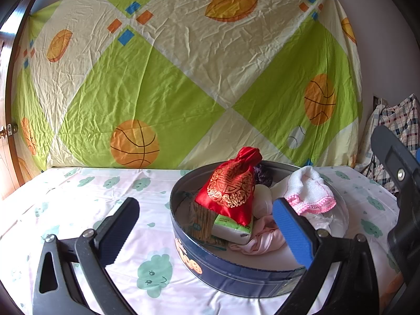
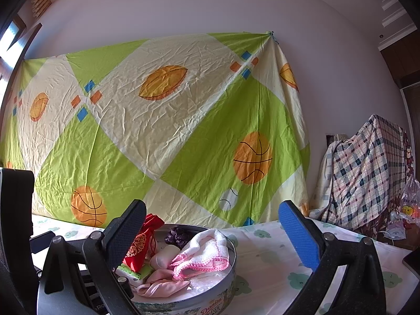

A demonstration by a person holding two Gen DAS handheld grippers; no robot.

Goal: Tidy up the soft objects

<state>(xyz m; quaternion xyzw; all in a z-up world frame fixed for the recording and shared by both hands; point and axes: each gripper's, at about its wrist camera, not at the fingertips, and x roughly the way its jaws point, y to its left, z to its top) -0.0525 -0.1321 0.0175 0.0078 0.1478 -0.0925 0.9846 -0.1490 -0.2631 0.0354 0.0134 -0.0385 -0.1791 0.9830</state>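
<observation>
Tin: round dark-blue metal biscuit tin (image 1: pixel 236 270) on the cloud-print sheeted worktop (image 1: pixel 78 199), toward its right edge.
Contents: red satin pouch with gold print (image 1: pixel 231 189), white towel with pink trim (image 1: pixel 309 191), pale pink cloth (image 1: pixel 262 241), green-white tissue pack (image 1: pixel 231 228), all inside the tin.
Left claw (image 1: pixel 207 231): fingers apart, empty, straddling the tin's near-left rim.
Right claw (image 2: pixel 212 239): fingers apart, empty, above the tin.

A round blue tin (image 1: pixel 236 270) on the tabletop (image 1: pixel 78 210) holds a red pouch (image 1: pixel 231 189) and white towel (image 1: pixel 307 186). The left tool (image 1: pixel 207 231) gapes wide, empty, around its near rim.
</observation>
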